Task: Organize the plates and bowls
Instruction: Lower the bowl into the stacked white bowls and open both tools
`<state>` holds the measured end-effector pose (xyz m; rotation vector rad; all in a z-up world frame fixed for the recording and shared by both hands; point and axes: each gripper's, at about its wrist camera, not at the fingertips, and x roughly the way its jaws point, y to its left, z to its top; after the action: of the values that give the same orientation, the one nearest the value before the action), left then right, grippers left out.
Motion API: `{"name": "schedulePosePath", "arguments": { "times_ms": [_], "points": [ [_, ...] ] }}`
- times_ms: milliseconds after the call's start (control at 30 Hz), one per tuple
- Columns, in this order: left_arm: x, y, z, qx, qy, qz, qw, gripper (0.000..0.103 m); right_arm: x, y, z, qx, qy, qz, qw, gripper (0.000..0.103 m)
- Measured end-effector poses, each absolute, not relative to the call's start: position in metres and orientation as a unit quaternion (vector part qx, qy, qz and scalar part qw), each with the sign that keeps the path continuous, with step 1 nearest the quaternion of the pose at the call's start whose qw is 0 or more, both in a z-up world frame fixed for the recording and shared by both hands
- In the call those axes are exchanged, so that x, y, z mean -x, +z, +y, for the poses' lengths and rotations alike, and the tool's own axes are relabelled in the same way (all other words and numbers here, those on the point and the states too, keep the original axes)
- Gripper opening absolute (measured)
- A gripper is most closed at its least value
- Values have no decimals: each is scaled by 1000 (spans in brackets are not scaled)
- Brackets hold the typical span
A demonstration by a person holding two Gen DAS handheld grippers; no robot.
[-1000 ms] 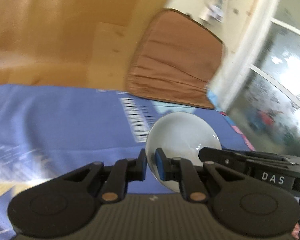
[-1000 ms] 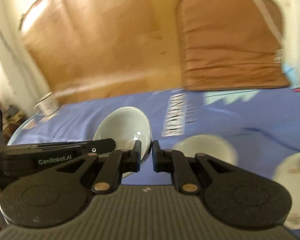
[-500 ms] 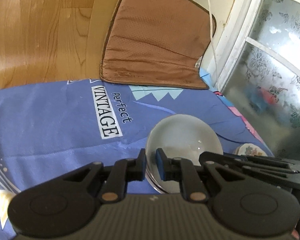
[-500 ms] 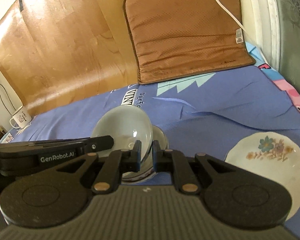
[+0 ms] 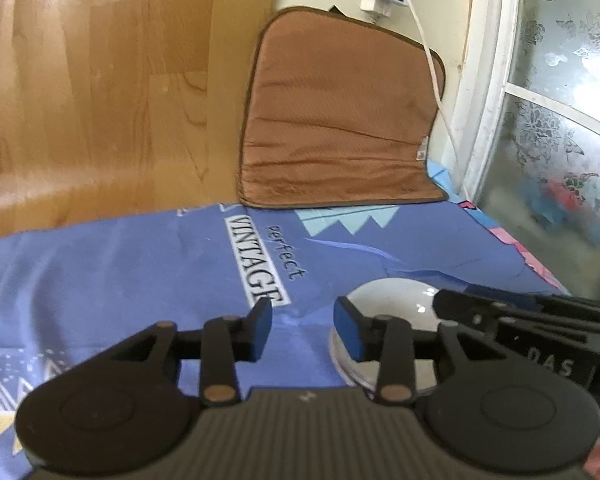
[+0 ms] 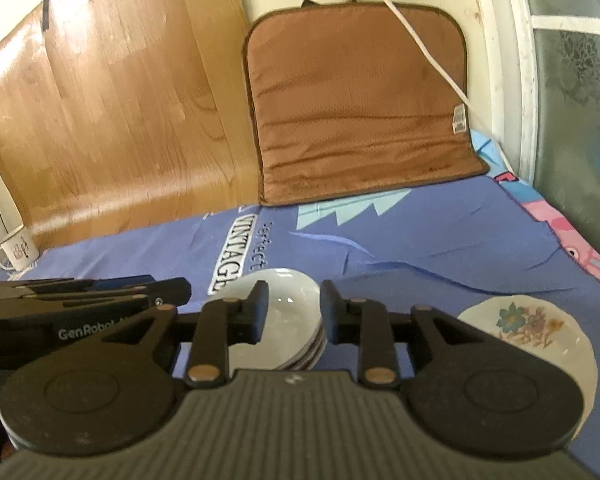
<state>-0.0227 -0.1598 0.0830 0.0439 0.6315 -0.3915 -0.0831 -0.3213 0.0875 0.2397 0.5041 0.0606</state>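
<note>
**Two grippers opening beside a stack of bowls**

Two grippers are working over a blue printed cloth (image 6: 440,248) that is covering the surface. Left gripper (image 5: 303,330): its fingers (image 5: 260,330) are spreading apart, with only cloth showing in the gap; nothing is pinched. The right-hand finger is sitting in front of the near left edge of the stack of bowls (image 5: 396,300); contact cannot be confirmed from this view. Right gripper (image 6: 293,312): its fingers (image 6: 258,312) are also spreading, and the stack of bowls (image 6: 284,320) is showing between and behind them. The pads are not pressing on the rim.

The bowls are white, nested upright, with several rims showing as stripes at the right side of the stack. They are resting on the cloth just below the printed word VINTAGE. A flowered plate (image 6: 540,336) is lying flat on the cloth to the right of the stack, apart from it.

A brown cushion (image 6: 360,100) is leaning against the wall at the back, with a white cable (image 6: 420,40) running across it. A white mug (image 6: 18,248) is standing at the far left edge.
</note>
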Motion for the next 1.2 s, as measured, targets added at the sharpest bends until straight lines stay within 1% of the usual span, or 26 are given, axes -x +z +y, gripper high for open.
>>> {"name": "schedulePosePath", "arguments": {
  "times_ms": [33, 267, 300, 333, 733, 1200],
  "points": [
    [25, 84, -158, -25, -187, 305, 933, 37, 85, 89, -319, -118, 29, 244, 962, 32],
    [37, 83, -147, -45, -178, 294, 938, 38, 102, 93, -308, -132, 25, 218, 967, 32],
    [37, 83, -145, -45, -177, 293, 939, 39, 103, 93, -306, -133, 25, 217, 967, 32],
    [38, 83, -143, -45, -176, 292, 939, 41, 104, 93, -305, -133, 25, 217, 967, 32],
    [43, 72, -114, -37, -151, 292, 944, 44, 115, 92, -283, -135, 41, 215, 966, 32],
    [39, 58, -82, -18, -132, 307, 942, 44, 115, 88, -257, -125, 56, 229, 964, 32]
  ]
}}
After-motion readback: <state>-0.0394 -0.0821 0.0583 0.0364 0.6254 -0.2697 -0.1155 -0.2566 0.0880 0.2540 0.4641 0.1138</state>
